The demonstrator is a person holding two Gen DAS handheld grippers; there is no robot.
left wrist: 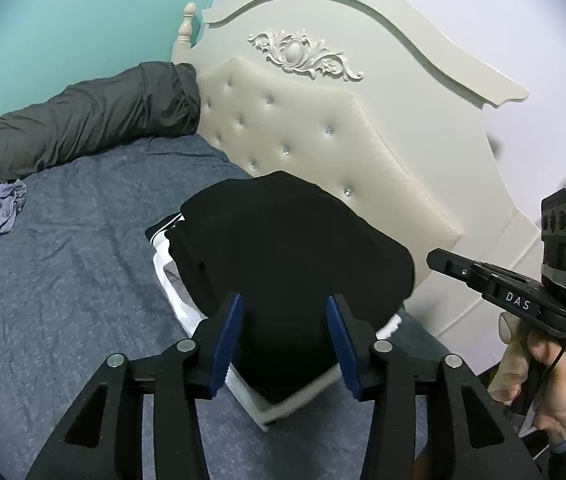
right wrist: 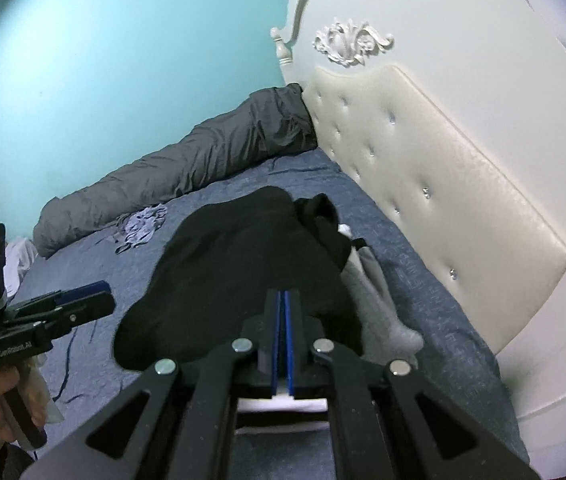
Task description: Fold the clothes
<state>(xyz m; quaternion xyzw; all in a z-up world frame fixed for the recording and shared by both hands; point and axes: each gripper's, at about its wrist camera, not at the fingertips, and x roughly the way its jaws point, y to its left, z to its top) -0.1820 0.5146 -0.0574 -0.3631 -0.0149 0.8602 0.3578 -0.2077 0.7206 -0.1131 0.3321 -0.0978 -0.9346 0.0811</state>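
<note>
Left wrist: one folded black garment (left wrist: 295, 248), two tools, one bed (left wrist: 63, 280)

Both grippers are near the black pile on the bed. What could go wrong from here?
1. The folded black fabric garment overhangs the white folded clothes beneath; a nudge from the open left gripper might slide it off.
2. Its bunched far edge looks loose and may unfold.
3. The shut right gripper could drag fabric if swept across.
</note>
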